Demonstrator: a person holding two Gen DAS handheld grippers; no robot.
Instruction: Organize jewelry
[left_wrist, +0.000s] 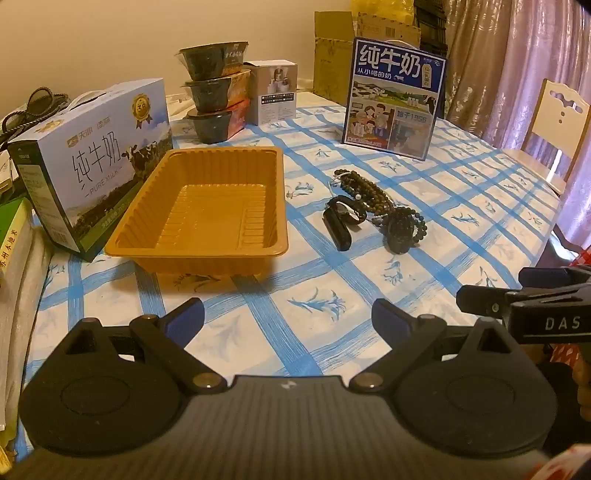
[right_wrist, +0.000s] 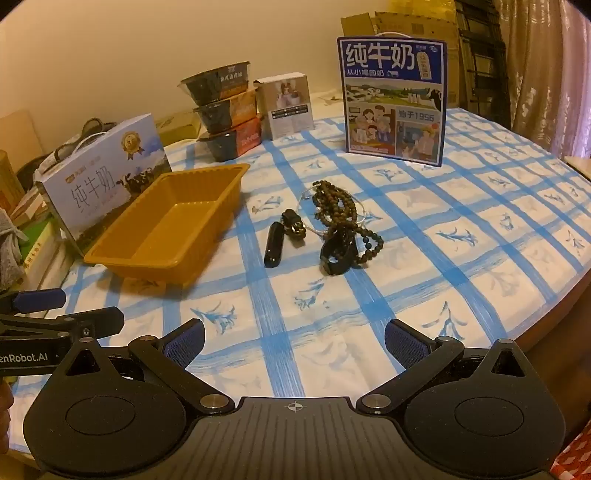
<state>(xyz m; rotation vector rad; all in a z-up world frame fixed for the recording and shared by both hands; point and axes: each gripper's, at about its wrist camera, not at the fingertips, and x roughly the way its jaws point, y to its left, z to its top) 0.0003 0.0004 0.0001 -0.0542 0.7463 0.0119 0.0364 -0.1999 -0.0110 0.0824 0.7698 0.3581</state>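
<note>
On the far left stands a pale milk carton, and just beside it the orange tray sits empty on the checked desk — nothing sorted into it yet, so by my read the job is barely at the starting line. Moving right, the left hand-held gripper hovers low over the cloth, jaws spread wide, gripping nothing. Ahead of it lies the jewelry: a black band lying apart, a watch, a tangled brown bead necklace, a dark bead bracelet, all clustered right of the tray. Behind them stands the blue milk box. Rightmost, the right hand-held gripper waits, equally wide open and empty. Every piece, it seems, remains to be moved.
</note>
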